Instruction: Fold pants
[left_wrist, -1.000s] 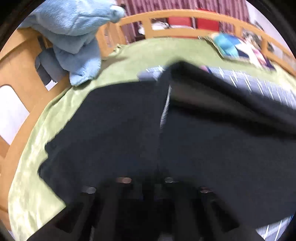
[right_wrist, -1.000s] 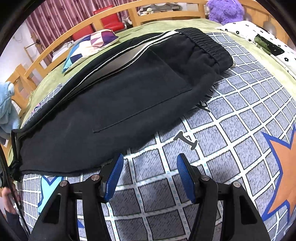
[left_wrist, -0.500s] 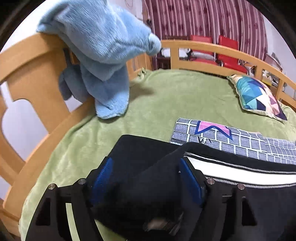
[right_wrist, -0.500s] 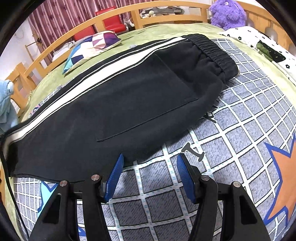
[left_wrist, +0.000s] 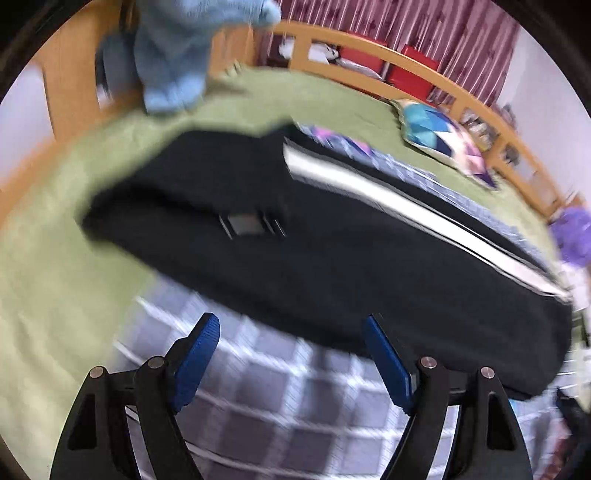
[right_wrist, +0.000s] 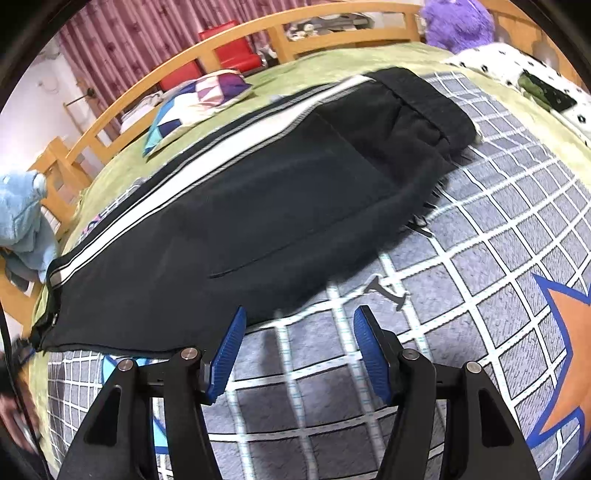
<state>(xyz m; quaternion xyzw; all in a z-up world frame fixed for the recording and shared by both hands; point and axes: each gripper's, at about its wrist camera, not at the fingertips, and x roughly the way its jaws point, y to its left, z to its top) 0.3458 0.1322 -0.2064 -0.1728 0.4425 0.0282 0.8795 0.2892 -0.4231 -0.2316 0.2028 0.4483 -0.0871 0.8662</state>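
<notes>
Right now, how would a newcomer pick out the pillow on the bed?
Start at the bed's curved wooden rail and look just inside it, on the green blanket. The pillow lies there beyond the black pants, the only thing patterned in blue, purple and white triangles.

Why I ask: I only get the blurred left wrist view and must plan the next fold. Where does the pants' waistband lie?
Observer: In the right wrist view the pants lie flat, with the elastic waistband at their far right end, on the gridded mat.
Operator: Is the right tool holding anything?
Observer: No. The right tool is open above the mat, just short of the pants' near edge, with nothing between its pads.
Operator: Anything loose?
Observer: A drawstring pokes out below the waistband onto the mat.
</notes>
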